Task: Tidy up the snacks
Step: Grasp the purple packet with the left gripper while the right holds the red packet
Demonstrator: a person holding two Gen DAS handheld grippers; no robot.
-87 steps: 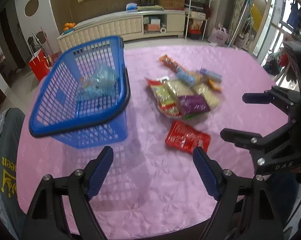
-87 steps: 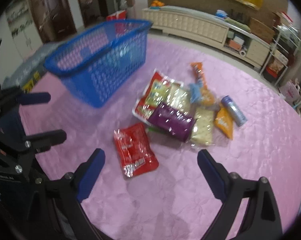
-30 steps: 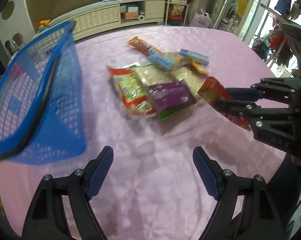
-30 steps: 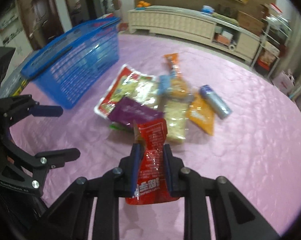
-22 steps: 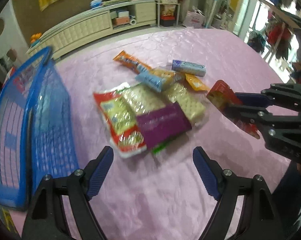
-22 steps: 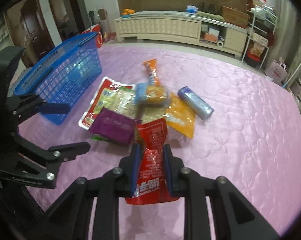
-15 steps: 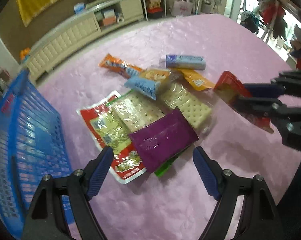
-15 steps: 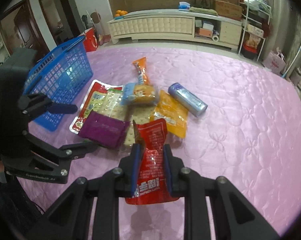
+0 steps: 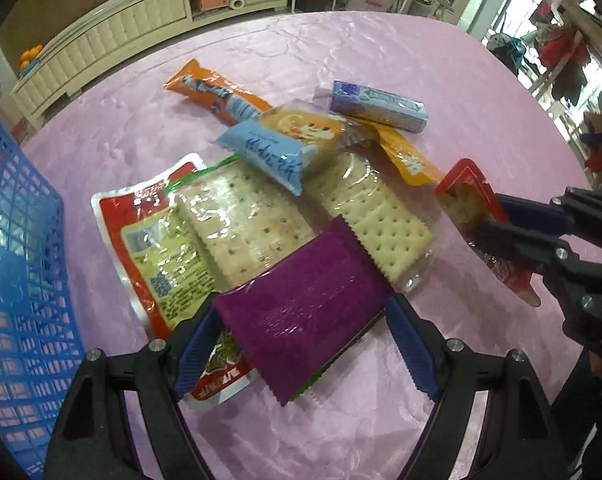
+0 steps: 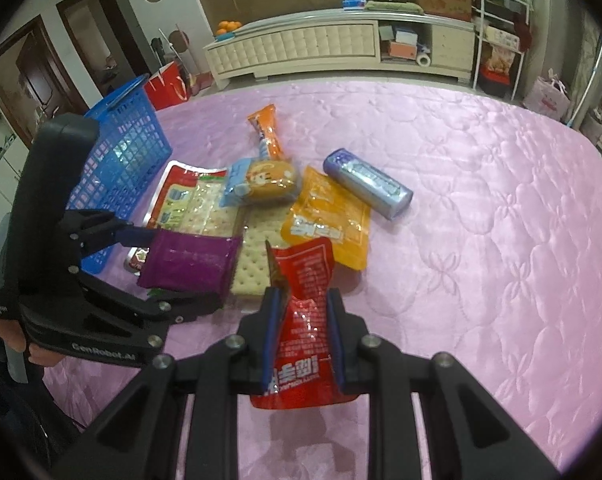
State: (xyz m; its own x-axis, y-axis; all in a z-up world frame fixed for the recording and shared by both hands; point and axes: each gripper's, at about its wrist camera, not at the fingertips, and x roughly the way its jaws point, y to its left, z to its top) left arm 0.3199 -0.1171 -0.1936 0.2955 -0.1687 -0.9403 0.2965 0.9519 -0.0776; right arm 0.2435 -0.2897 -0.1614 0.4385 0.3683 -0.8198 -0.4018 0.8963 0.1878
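Observation:
A pile of snacks lies on the pink tablecloth (image 9: 341, 432). My left gripper (image 9: 301, 340) is open and low over the pile, its fingers standing on either side of a purple packet (image 9: 301, 312) that rests on the crackers (image 9: 381, 216) and a red-edged pouch (image 9: 149, 232). In the right wrist view the purple packet (image 10: 189, 260) sits between the left gripper's fingers (image 10: 137, 236). My right gripper (image 10: 301, 320) is shut on a red packet (image 10: 301, 272), held just off the cloth; the left wrist view shows this red packet (image 9: 465, 188) at the right. The blue basket (image 9: 17, 240) stands to the left.
An orange stick pack (image 9: 217, 96), a light-blue packet (image 9: 269, 152), a violet tube (image 9: 381, 106) and a yellow pouch (image 9: 405, 156) lie further back in the pile. A cream cabinet (image 10: 301, 48) stands beyond the table. A hand (image 10: 5, 332) holds the left gripper.
My left gripper has moved right and down, from beside the basket to the snack pile, so the purple packet now lies between its fingers. The right gripper keeps hold of the red packet.

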